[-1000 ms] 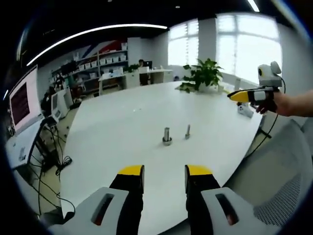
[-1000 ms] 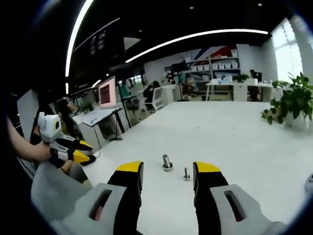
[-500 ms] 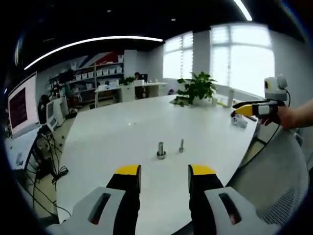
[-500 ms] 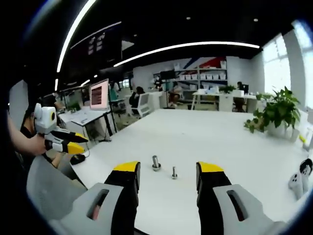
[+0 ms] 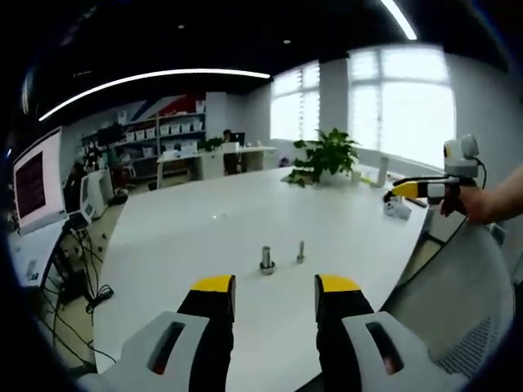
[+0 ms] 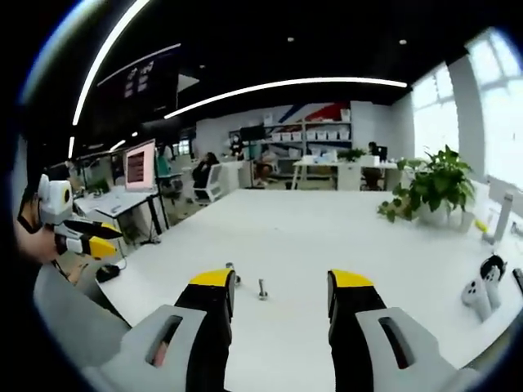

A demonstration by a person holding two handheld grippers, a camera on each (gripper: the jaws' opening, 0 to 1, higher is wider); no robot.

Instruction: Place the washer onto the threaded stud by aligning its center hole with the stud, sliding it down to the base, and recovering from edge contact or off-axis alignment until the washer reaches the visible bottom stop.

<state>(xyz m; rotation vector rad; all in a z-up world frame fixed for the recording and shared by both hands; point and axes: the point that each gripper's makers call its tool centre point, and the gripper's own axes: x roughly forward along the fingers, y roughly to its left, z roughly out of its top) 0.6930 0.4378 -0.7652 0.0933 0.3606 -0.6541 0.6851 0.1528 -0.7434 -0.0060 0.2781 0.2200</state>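
- The left hand-held gripper (image 5: 275,296) has its two yellow-tipped jaws apart with nothing between them, held above the near edge of the white counter (image 5: 204,237).
- The right hand-held gripper (image 6: 281,291) also has its jaws spread apart and empty, above the counter (image 6: 327,237).
- In the left gripper view the right hand-held gripper (image 5: 413,189) comes in from the right, gripped by a person's hand (image 5: 470,200); whether its jaws are apart there, I cannot tell.
- In the right gripper view the left hand-held gripper (image 6: 90,242) shows at the left edge.
- The threaded stud (image 5: 266,260) stands upright on the counter ahead of the left jaws, on a wider round base.
- Just beside it, apart from it, stands a thinner upright metal piece (image 5: 300,251); a separate washer is too small to make out.
- In the right gripper view the stud (image 6: 230,271) is partly hidden behind the left jaw tip, with the thin piece (image 6: 262,288) between the jaws.
- A potted plant (image 5: 327,155) stands at the far side of the counter.
- A grey mesh chair back (image 5: 462,310) sits at the lower right.
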